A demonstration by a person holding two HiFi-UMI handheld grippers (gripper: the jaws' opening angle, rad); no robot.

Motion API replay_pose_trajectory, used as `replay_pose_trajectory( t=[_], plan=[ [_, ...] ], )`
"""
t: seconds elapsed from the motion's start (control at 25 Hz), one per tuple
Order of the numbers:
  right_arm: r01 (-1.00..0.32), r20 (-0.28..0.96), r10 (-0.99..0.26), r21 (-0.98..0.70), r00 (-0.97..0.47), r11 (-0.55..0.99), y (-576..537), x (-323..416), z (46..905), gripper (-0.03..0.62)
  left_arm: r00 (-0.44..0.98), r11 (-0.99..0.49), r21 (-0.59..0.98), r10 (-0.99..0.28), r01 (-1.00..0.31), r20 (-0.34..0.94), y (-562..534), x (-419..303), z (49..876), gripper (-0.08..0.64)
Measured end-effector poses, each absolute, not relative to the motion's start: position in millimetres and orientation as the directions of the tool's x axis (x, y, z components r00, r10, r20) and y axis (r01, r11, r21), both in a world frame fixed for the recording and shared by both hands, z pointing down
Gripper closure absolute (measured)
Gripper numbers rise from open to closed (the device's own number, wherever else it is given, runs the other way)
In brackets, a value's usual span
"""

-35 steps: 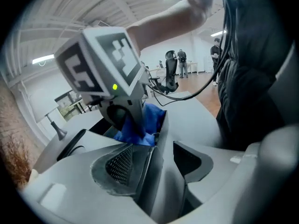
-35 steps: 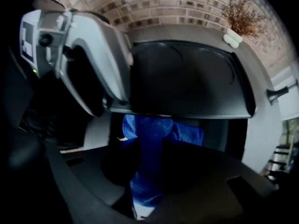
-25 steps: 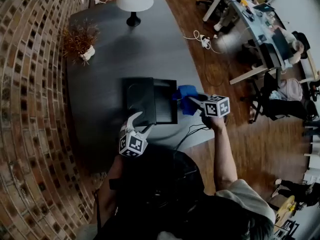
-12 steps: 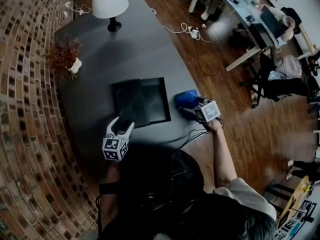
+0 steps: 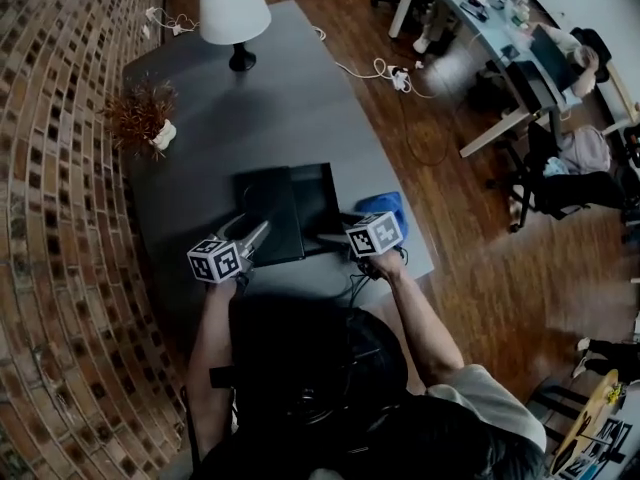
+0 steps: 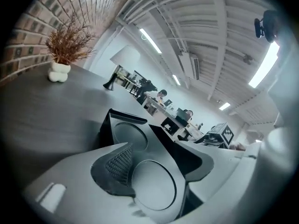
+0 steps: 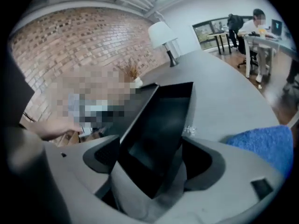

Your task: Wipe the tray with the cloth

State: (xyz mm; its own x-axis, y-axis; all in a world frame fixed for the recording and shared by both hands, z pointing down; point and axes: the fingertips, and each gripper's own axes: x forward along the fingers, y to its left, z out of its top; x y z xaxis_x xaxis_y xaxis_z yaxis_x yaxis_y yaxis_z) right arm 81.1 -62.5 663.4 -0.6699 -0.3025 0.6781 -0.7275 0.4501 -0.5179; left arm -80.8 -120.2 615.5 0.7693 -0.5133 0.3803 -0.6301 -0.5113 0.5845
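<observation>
Just right of the black plastic tray (image 5: 300,208) lies the blue fabric cloth (image 5: 385,206); right tongs (image 5: 335,230) have just opened wide, left tongs (image 5: 250,230) stand narrowly apart, both empty, so wiping looks paused or done.

Black tray (image 7: 159,120) between just-opening fingers (image 7: 99,157) of right gripper (image 7: 150,158), blue cloth (image 7: 262,144) at right

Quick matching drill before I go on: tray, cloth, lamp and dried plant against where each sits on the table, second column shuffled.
1 tray
2 cloth
3 lamp
4 dried plant

A far end of the table
B left side, by the brick wall
C right of the tray
D middle of the table

Pairs: 1-D, 2-C, 3-A, 4-B
</observation>
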Motion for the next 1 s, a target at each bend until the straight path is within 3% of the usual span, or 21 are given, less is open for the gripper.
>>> replay_pose_trajectory(
  t=[0.08,0.28,0.32,0.56,0.72,0.84,0.92,1.0],
  plan=[
    [-0.659,0.601,-0.285,-0.613,-0.747,0.436,-66,62,650,0.199,0.790,-0.519,0.604,-0.489,-0.604,0.369,-124,-76,615,0.298],
    [-0.469,0.421,-0.210,-0.758,-0.882,0.454,-66,-11,637,0.201,0.813,-0.524,0.632,-0.469,-0.570,0.344,-124,-77,612,0.328],
    [-0.469,0.420,-0.211,-0.754,-0.883,0.459,-67,-19,638,0.180,0.817,-0.531,0.630,-0.460,-0.566,0.346,-124,-76,612,0.327],
    [-0.481,0.411,-0.251,-0.782,-0.876,0.396,-65,-27,634,0.198,0.864,-0.619,0.609,-0.289,-0.497,0.412,-123,-69,618,0.323],
    [-0.461,0.451,-0.141,-0.757,-0.881,0.462,-43,-44,635,0.199,0.831,-0.706,0.509,-0.208,-0.493,0.517,-132,-73,621,0.328],
    [-0.530,0.547,-0.185,-0.581,-0.816,0.618,-80,-18,625,0.202,0.804,-0.602,0.533,-0.435,-0.595,0.406,-134,-107,585,0.342],
    [-0.565,0.590,-0.259,-0.422,-0.765,0.709,-125,0,607,0.201,0.682,-0.406,0.621,-0.668,-0.670,0.298,-117,-154,562,0.327],
    [-0.556,0.628,-0.285,-0.288,-0.724,0.780,-169,5,596,0.202,0.517,-0.178,0.719,-0.808,-0.671,0.282,-77,-194,568,0.310]
  ],
)
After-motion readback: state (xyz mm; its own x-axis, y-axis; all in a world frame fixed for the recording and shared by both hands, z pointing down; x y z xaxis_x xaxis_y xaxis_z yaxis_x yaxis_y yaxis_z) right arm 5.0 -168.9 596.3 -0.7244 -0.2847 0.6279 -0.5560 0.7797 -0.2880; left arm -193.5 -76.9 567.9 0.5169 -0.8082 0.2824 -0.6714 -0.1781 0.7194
